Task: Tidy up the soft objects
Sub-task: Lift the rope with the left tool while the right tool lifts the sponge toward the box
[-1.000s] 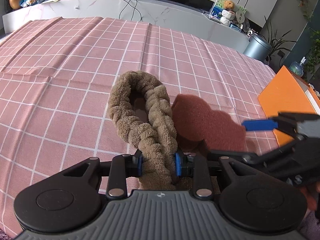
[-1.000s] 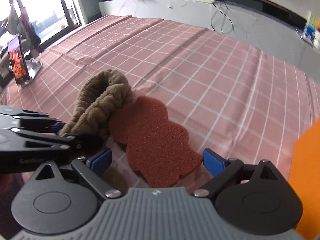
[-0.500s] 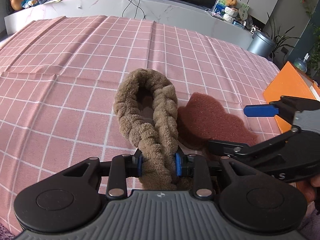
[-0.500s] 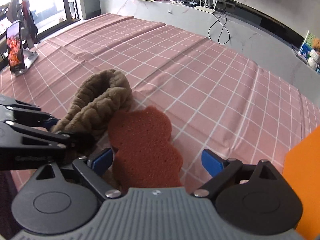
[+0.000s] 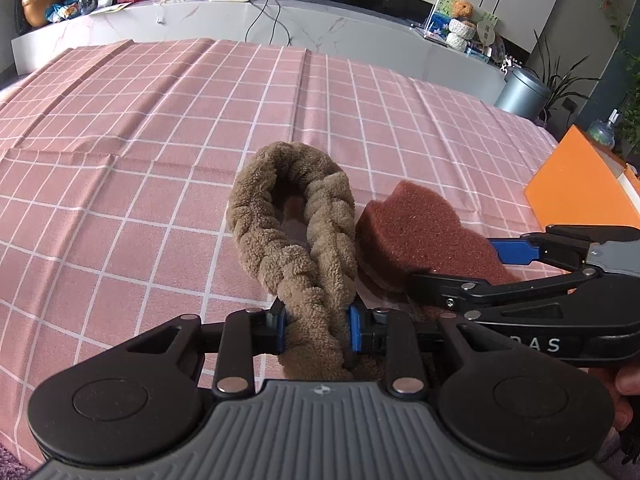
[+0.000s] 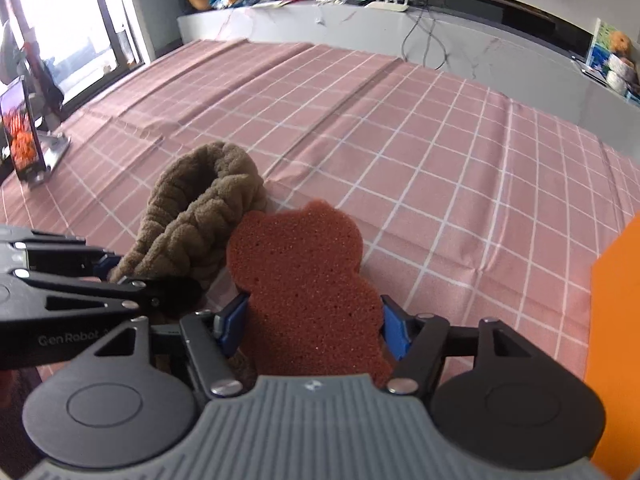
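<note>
The left tongs [image 5: 318, 330] are clenched on the near end of a brown plush loop [image 5: 294, 236], a braided ring of fuzzy cloth; both blue pads press into its pile. The rest of the loop reaches away from the tongs over the pink checked cloth [image 5: 160, 152] that covers the table, and whether its far end rests on the cloth cannot be told.

Just beside the loop, on its right and touching it, is a red-brown sponge [image 6: 308, 292] cut in a rounded, bear-like outline. The right tongs [image 6: 314, 326] have just been closing, with the sponge between them; in the right wrist view both blue pads now lie against the sponge's narrow waist, so they grasp it. The sponge tilts upward from the tongs, its rounded far end leaning on the loop.

In the left wrist view the right tongs come in from the right, one blue finger [image 5: 510, 251] lying across the sponge's far side.

An orange box [image 5: 580, 188] stands at the table's right edge, well apart from both soft things; what it contains cannot be seen. A phone on a stand [image 6: 24, 140] sits at the far left of the table.
</note>
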### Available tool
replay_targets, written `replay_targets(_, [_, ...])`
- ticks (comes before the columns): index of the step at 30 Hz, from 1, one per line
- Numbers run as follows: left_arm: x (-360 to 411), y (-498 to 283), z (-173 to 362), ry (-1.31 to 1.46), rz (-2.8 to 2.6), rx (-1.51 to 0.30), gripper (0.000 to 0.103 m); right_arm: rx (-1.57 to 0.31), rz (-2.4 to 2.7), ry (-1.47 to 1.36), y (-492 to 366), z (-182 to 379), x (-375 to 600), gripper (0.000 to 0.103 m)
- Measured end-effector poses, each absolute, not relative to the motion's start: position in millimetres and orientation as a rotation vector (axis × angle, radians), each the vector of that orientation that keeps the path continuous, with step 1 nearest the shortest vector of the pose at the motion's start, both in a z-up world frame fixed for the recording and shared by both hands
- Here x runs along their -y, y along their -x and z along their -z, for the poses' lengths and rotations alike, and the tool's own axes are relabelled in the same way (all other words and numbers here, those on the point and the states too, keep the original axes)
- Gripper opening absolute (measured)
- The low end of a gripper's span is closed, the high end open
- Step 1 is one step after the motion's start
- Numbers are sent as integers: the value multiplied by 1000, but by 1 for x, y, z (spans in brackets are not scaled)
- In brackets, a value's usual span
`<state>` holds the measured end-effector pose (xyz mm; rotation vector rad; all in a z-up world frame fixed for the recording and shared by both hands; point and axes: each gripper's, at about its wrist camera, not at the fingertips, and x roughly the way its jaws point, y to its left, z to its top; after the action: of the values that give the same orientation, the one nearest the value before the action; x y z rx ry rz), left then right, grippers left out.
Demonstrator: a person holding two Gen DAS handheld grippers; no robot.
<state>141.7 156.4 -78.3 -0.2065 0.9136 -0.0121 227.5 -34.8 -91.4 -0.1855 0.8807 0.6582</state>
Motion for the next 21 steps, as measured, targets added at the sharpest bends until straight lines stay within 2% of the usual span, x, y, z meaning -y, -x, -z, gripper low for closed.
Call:
replay_targets(11, [-123,-118,15,185,78,-776,30,-755,-576,67,-191,21,87,66])
replay_targets(21, [-54,-116,-56,170,262,-645,30,-613,-447,-44,-154,-40,176,66])
